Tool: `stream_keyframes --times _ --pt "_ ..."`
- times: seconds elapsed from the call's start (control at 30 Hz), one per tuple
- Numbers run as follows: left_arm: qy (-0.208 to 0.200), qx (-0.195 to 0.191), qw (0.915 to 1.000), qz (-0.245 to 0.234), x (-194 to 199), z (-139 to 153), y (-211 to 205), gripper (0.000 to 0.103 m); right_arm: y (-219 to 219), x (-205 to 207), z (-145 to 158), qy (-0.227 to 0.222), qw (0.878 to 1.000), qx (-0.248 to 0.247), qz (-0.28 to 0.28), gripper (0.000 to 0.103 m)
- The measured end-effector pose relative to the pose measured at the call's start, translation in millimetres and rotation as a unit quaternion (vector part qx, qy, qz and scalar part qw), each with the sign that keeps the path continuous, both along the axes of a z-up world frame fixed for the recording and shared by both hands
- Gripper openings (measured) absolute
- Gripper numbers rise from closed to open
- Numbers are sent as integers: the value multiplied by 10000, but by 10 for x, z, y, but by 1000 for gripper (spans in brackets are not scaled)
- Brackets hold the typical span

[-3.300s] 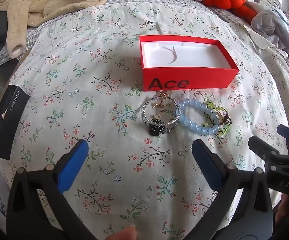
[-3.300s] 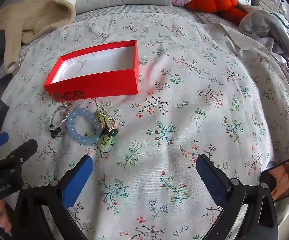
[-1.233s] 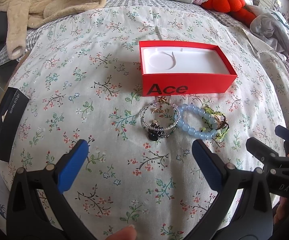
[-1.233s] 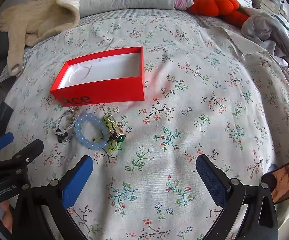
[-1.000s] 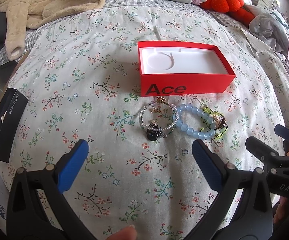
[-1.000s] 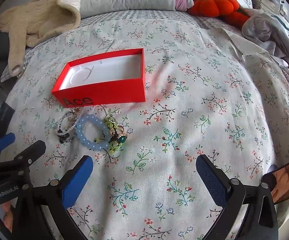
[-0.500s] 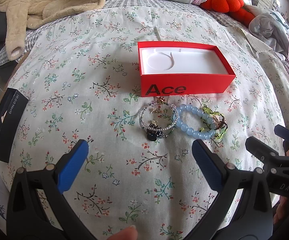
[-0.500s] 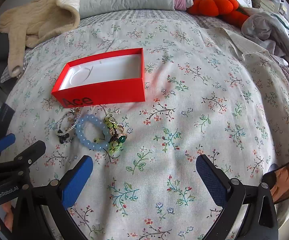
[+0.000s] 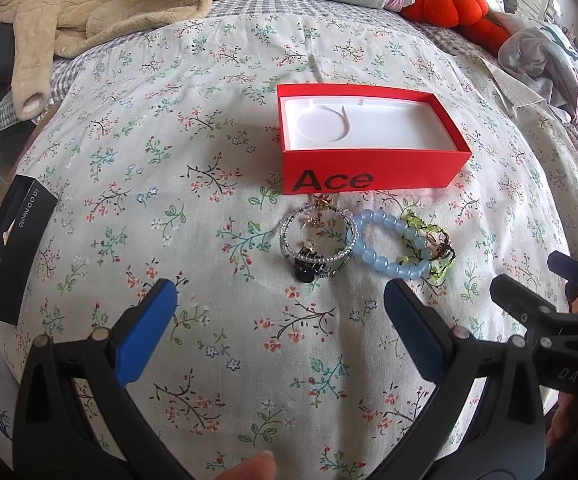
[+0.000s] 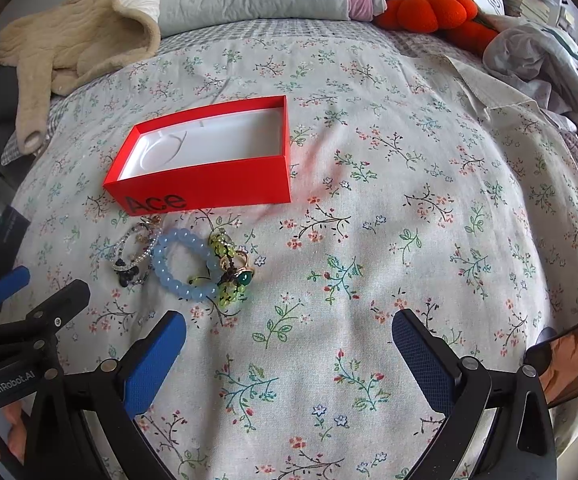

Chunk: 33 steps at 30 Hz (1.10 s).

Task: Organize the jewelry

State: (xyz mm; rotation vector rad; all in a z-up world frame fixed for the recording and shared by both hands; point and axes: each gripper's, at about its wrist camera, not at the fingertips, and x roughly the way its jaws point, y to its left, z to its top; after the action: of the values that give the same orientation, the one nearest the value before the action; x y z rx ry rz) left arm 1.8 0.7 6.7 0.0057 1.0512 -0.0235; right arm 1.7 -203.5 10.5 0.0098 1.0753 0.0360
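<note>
The jewelry lies in a tight row on the flowered bedspread (image 9: 169, 152), just in front of the red box (image 9: 373, 178): a silver beaded bracelet (image 9: 317, 242) with a dark charm on the left, a pale blue bead bracelet (image 9: 389, 248) in the middle, and a green beaded piece with a gold ring (image 10: 229, 270) on the right. The blue bracelet touches both neighbours, and the green piece overlaps its right side. The box stands open, its white liner bare.

Our left gripper (image 9: 279, 320) hangs short of the silver bracelet with its blue pads spread wide, holding nothing. Our right gripper (image 10: 289, 344) sits near the green piece, also wide apart and empty. We judge that nothing has gone in yet and the first pick is ahead.

To do it well, we would start at an outer piece, not the blue one, so the others are not dragged along. We would come down with one pad inside the loop and one outside, pinch the strand itself, and lift straight up before carrying it over the box wall. The soft bedspread will give, so we would press lightly to avoid grabbing cloth.

A black carton (image 9: 13, 248) lies well off to the left, and a beige fleece garment (image 9: 89, 8) sits at the far edge.
</note>
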Motion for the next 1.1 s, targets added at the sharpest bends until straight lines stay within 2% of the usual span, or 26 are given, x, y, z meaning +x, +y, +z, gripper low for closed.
stream_keyframes --times 0.23,0.43,0.53,0.63,0.73,0.77,0.9,1.03,1.1 --pt "32 64 10000 6 7 30 30 103 -18 45 47 78 9999 132 64 103" --pt "277 -202 9985 -433 146 151 29 103 -60 221 151 489 9972 508 243 103" --pt "287 -279 9977 -545 259 232 45 103 -57 305 243 407 9977 450 317 103" --pt "390 -631 9948 -697 390 252 85 101 -27 385 264 398 9967 503 494 102" --pt "552 -977 9907 -768 550 168 115 93 5 482 148 582 9928 839 621 102" --pt "563 -1003 9904 -767 587 120 113 87 14 512 89 647 9912 959 640 102" --pt "718 -1052 9891 -745 689 -112 145 67 48 616 -125 1013 9848 1258 639 90" --pt "975 -1069 9866 -754 801 -272 186 52 44 703 -173 1055 9839 1290 646 88" --pt "1058 -1194 9847 -700 866 -316 222 41 23 741 -192 1056 9840 1301 600 88"
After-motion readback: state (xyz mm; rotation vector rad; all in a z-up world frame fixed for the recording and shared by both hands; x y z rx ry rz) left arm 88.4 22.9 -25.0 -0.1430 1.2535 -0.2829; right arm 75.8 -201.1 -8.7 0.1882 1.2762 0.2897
